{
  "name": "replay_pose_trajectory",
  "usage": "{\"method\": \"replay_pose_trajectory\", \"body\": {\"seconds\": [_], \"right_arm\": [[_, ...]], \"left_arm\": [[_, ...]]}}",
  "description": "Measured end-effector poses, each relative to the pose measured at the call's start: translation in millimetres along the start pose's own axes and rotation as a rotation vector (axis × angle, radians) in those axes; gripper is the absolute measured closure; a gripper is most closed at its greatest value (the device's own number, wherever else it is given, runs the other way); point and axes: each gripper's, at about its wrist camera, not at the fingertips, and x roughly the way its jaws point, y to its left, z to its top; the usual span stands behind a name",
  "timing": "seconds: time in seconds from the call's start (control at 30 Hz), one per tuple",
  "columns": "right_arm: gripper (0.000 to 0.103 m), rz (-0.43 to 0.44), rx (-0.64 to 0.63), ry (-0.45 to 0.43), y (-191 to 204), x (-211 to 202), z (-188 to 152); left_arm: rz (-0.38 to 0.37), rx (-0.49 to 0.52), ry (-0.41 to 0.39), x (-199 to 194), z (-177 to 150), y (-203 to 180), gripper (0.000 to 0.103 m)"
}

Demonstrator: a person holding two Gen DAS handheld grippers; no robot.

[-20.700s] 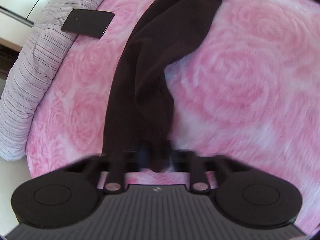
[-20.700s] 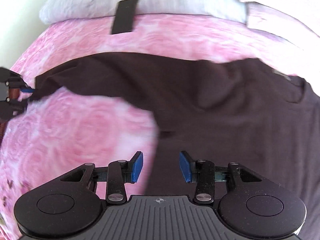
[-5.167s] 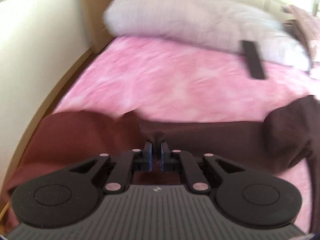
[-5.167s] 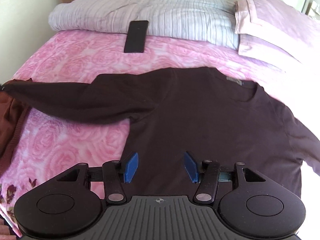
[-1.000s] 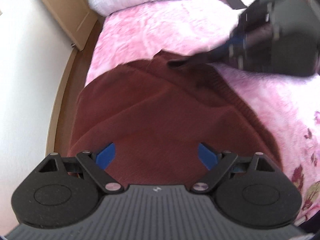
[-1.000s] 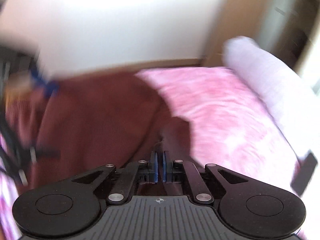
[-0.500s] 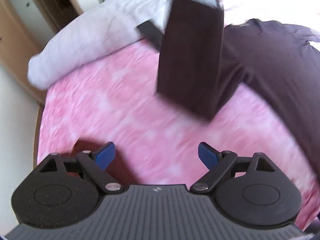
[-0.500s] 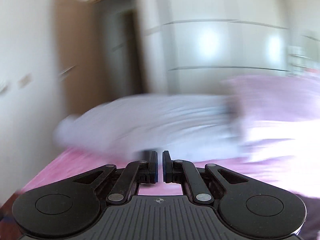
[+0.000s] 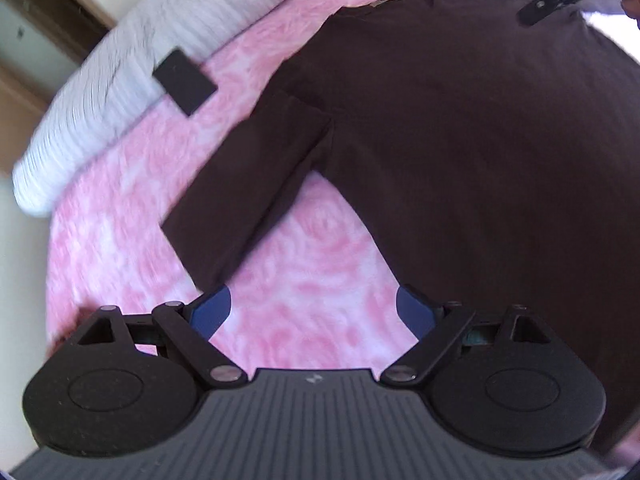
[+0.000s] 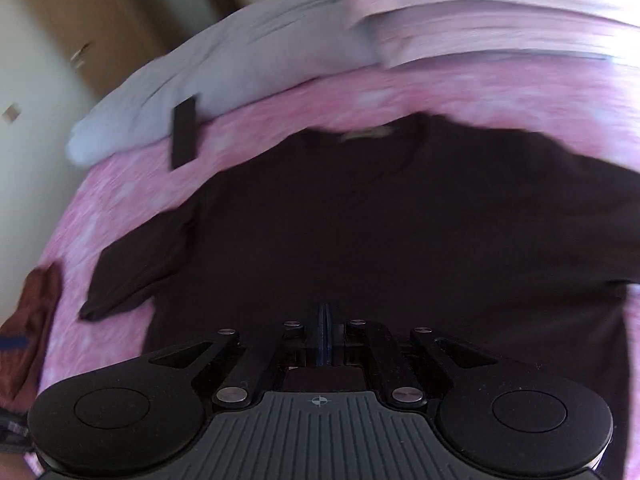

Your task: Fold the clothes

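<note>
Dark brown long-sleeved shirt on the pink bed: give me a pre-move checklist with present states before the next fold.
1. Dark brown long-sleeved shirt lies spread on the pink rose-patterned bedspread: ok.
2. Near sleeve lies doubled back beside the body: ok.
3. Left tool open, nothing between its blue pads: ok.
4. Right tool ready to grasp: not ok, shut; whether it pinches cloth, cannot tell.
5. Flat black rectangular object clear of the shirt: ok.
6. Far sleeve laid flat: cannot tell, out of frame.
</note>
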Motion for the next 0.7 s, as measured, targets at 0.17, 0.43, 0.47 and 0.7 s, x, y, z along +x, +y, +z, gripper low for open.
{"method": "replay_pose_trajectory", "body": {"seconds": [0.17, 0.43, 0.47, 0.7], "right_arm": [[0.091, 0.066, -0.145, 0.043, 37.6, 46.7, 29.4], [0.034, 0.027, -0.131, 0.016, 43.0, 66.7, 51.7], [0.034, 0.020, -0.128, 0.021, 42.9, 72.0, 53.4], [0.034, -0.015, -0.101, 0.061, 39.0, 81.1, 49.0]], "left_arm": [[0.020, -0.031, -0.066, 45.5, 46.0, 13.1, 0.019], [-0.013, 0.110, -0.122, 136.6, 100.4, 6.0, 0.062], [-0.012, 0.131, -0.116, 144.6, 103.0, 6.0, 0.065], [-0.052, 0.294, -0.139, 153.7, 96.8, 2.8, 0.071]]}}
